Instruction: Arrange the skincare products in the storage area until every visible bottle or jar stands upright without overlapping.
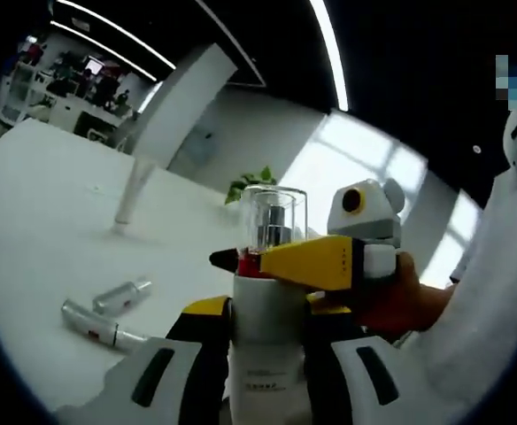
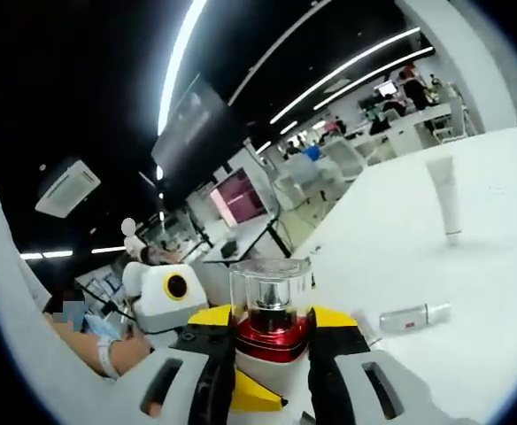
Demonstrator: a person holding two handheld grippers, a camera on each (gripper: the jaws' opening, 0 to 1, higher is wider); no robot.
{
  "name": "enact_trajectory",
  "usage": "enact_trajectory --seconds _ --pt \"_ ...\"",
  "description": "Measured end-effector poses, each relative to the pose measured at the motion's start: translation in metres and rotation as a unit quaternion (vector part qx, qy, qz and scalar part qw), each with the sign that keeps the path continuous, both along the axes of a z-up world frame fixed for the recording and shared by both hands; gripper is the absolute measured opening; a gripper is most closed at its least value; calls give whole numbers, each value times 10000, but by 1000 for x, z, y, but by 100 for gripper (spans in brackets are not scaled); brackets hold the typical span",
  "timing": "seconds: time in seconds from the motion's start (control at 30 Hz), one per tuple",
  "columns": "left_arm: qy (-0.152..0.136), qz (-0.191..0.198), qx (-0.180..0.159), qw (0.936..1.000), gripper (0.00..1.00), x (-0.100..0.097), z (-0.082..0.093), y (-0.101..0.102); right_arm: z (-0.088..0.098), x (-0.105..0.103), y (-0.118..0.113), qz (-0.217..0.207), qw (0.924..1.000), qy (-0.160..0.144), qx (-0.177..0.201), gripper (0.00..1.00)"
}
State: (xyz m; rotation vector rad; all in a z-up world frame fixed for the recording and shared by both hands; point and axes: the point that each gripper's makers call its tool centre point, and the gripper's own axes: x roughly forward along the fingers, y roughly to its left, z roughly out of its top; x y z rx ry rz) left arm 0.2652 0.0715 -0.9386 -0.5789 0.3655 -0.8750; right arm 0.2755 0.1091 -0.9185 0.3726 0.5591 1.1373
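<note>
Currently, both sets of tongs grip one pump bottle (image 1: 267, 310), which is held upright above the white table (image 1: 37, 230).

Left tongs (image 1: 267, 354): in the left gripper view the two black-and-yellow jaws rise from the bottom edge and pinch the bottle's white body between them. A printed label shows on the body just below the grip point.

Right tongs (image 2: 272, 341): in the right gripper view the jaws close on the bottle's red collar (image 2: 272, 335), directly under the clear cap (image 2: 270, 288). In the left gripper view these same tongs enter from the right as a yellow jaw with a dark tip, lying across the bottle neck at the red collar. A hand (image 1: 400, 297) holds that gripper, with a white sleeve behind it.

Other items on the table, left gripper view:
- Two small silver spray bottles (image 1: 108, 314) lie on their sides to the left of the left tongs, close to each other.
- A white tube (image 1: 133, 190) stands upright farther out, beyond and left of the held bottle.

Right gripper view: a spray bottle (image 2: 413, 317) lies flat to the right of the right tongs, and the white tube (image 2: 446, 199) stands beyond it.
</note>
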Motion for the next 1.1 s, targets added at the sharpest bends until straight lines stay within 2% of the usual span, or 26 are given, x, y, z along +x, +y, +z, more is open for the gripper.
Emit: enact_trajectory --seconds 0.1,0.13,0.2,0.27,0.3,0.37,0.47,0.5,0.63,0.7,0.8,0.9,0.93,1.0,1.03,1.1 --pt "74 -89 -138 9998 32 1 2 2 7 0 -2 99 9999 -64 126 26" --pt "153 -168 -229 9995 33 0 2 0 12 -2 -1 271 9992 -198 232 26" --pt "325 -375 -296 9983 36 -5 -2 -2 19 0 -2 325 9985 -153 424 26" --pt "331 -430 -265 9982 39 -6 -3 -2 26 1 -3 430 9974 -114 573 26" --pt "344 -538 -324 9974 40 -10 -1 -3 31 -4 -2 699 9949 -86 724 26" --pt "332 -632 -418 9966 41 -13 3 -2 36 -5 -3 833 9929 -26 845 26" --pt "406 -879 -864 9915 40 -20 13 -5 45 -12 -4 1172 9877 -39 1038 26" --pt "495 -986 -1008 9888 40 -24 15 -6 49 -18 -4 1389 9838 -103 1129 26" --pt "457 -1121 -1289 9842 42 -29 21 -10 59 -29 -1 1720 9757 -20 1357 26" --pt "597 -1380 -1616 9753 39 -38 26 -14 62 -34 1 1883 9713 10 1452 26" --pt "624 -1469 -1701 9724 40 -42 27 -15 64 -41 4 2130 9640 140 1585 26" --pt "658 -1464 -1753 9713 44 -44 27 -14 66 -44 7 2207 9602 230 1699 26" --pt "626 -1458 -1782 9711 43 -44 28 -13 66 -44 8 2219 9592 251 1734 26" --pt "490 -1588 -1983 9660 34 -50 37 -12 66 -43 11 2213 9578 326 1803 26" --pt "354 -1619 -1960 9665 33 -51 40 -11 67 -43 12 2225 9556 418 1886 26" --pt "378 -1521 -1978 9676 31 -50 40 -10 67 -43 14 2249 9538 487 1931 26"
